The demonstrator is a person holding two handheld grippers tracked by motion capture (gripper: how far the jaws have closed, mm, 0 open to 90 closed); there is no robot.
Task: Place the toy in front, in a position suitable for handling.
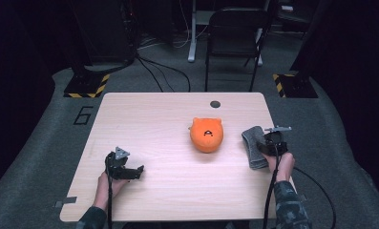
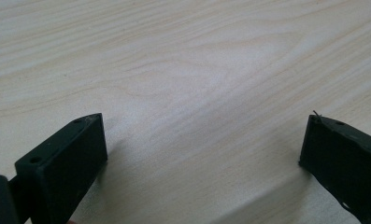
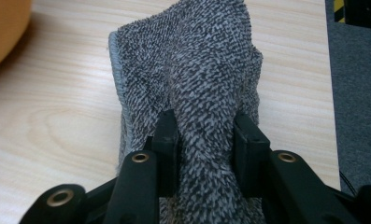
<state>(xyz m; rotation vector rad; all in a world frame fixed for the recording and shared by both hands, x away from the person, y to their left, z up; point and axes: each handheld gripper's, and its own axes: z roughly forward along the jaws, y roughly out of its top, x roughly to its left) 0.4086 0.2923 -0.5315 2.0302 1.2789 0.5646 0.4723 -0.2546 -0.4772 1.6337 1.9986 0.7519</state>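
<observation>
A grey terry cloth [image 1: 253, 143] lies bunched near the table's right edge. My right gripper [image 1: 272, 144] is shut on it, and in the right gripper view the jaws of my right gripper [image 3: 205, 122] pinch a raised fold of the cloth [image 3: 192, 65]. An orange round plush toy [image 1: 206, 135] with small ears and a face sits at the table's middle right, just left of the cloth; its edge is at the corner of the right gripper view [image 3: 1, 28]. My left gripper [image 1: 135, 172] rests at the front left, open, with bare wood between the fingertips of my left gripper [image 2: 204, 135].
The light wooden table [image 1: 168, 114] has a dark round cable cap [image 1: 215, 104] near its far edge. The right edge of the table runs close beside the cloth, with grey floor [image 3: 356, 93] beyond. A black chair [image 1: 235, 33] stands behind the table.
</observation>
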